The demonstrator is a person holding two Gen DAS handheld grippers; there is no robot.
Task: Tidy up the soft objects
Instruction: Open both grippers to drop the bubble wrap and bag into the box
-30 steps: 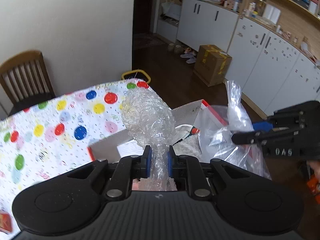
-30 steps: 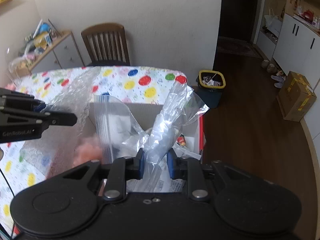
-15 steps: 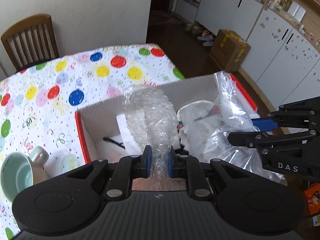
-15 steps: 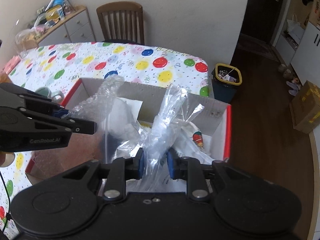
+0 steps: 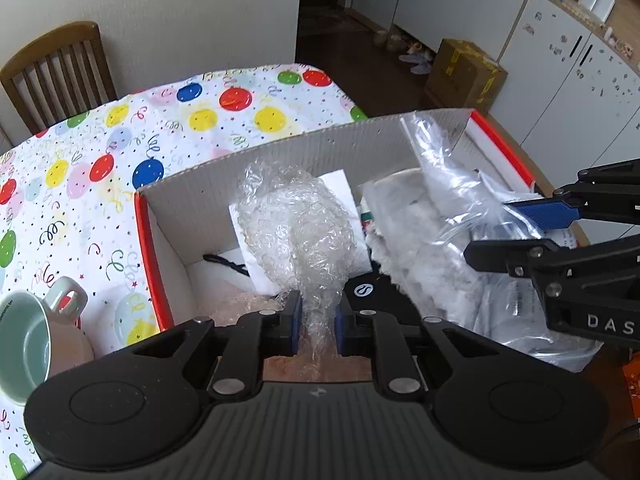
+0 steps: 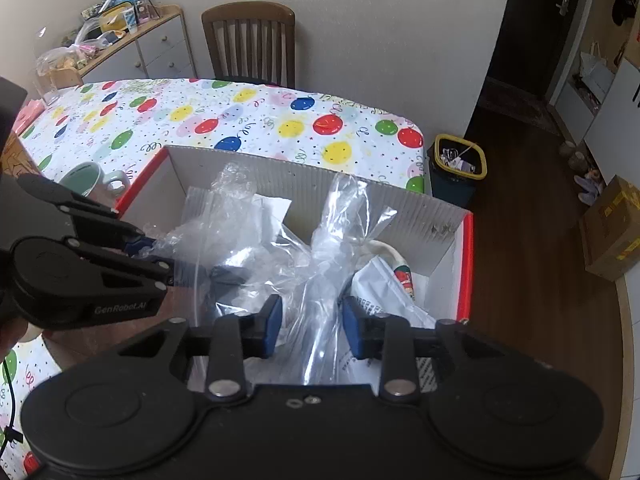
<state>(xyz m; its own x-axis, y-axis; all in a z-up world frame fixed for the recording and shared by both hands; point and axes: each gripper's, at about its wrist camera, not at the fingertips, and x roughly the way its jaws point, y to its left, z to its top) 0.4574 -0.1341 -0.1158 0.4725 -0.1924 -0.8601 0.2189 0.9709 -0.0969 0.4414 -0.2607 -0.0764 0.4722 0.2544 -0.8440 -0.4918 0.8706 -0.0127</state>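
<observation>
A white cardboard box with red edges stands open on the balloon-print tablecloth. My left gripper is shut on the neck of a bunch of bubble wrap, held upright inside the box. My right gripper sits over the box's right half and its jaws are opening. The twisted neck of a clear plastic bag stands between the blue pads with a gap on each side. White fluffy stuffing and printed bags lie in the box.
A pale green mug stands on the cloth just left of the box. A wooden chair is at the table's far side. A yellow-rimmed bin and a brown carton are on the floor to the right.
Both grippers have sunk with their wrappings down into the box. The right gripper's pads, which pinched the clear bag's neck, have spread apart from it. The left grip is unchanged.
</observation>
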